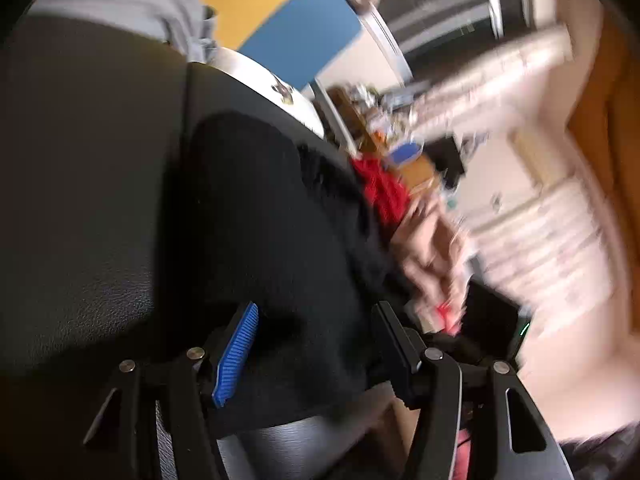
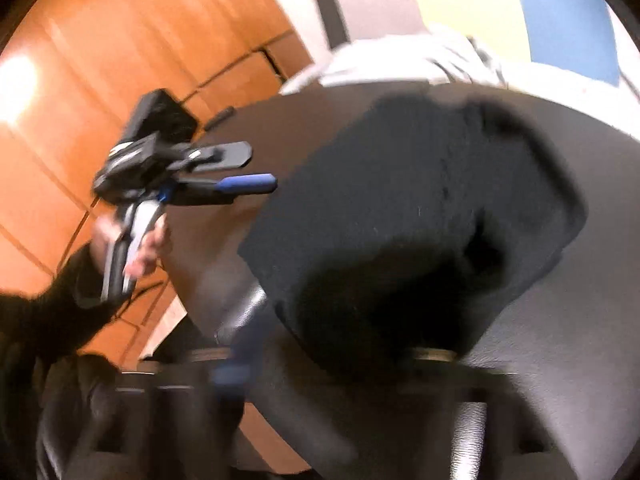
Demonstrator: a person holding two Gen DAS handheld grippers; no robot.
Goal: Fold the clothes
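Note:
A black garment (image 1: 272, 240) lies folded on a round dark leather-look table (image 1: 80, 200). In the left wrist view my left gripper (image 1: 316, 356) stands open just above the cloth's near edge, blue pad (image 1: 236, 356) on the left finger, black pad on the right. In the right wrist view the same black garment (image 2: 420, 208) fills the middle; my right gripper (image 2: 332, 360) is blurred at the bottom, its jaws wide apart over the cloth's near edge. The left gripper (image 2: 256, 168) shows there at the left, held by a hand, open, beside the cloth's edge.
A grey garment (image 1: 132, 4) lies at the table's far side, also in the right wrist view (image 2: 412, 60). A red cloth (image 1: 384, 192) and clutter sit beyond the table. Orange wooden panelling (image 2: 120, 60) stands to the left. My right hand (image 1: 432, 256) is blurred at the right.

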